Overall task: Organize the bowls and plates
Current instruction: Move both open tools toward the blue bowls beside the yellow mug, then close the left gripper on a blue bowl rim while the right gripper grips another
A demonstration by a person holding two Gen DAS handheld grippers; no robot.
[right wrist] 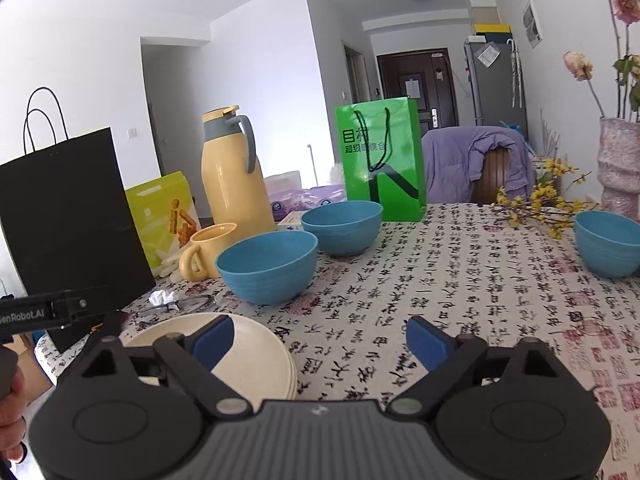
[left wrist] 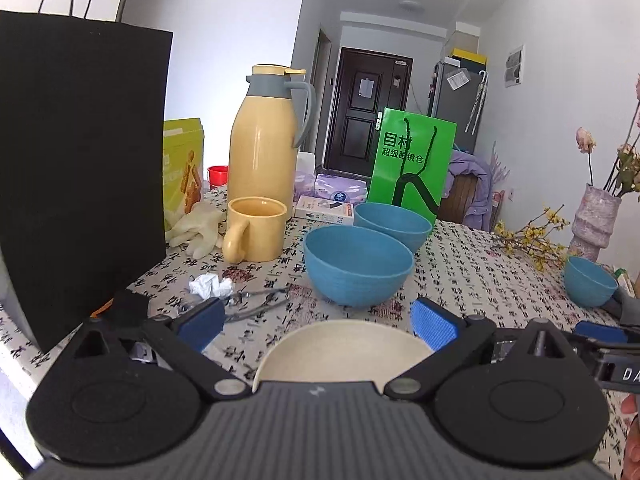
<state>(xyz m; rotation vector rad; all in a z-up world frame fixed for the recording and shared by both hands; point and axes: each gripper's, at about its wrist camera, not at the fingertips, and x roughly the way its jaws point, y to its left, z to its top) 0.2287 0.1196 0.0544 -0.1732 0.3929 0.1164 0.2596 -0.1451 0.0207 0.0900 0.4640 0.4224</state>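
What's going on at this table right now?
A person is sorting dishes with a handheld gripper in each hand. Both the left gripper and the right gripper are open and hold nothing. A stack of cream plates sits at the near edge of the table. Three blue bowls are not yet stacked: the near bowl, a second bowl just behind it, and a third bowl off to the right near the vase.
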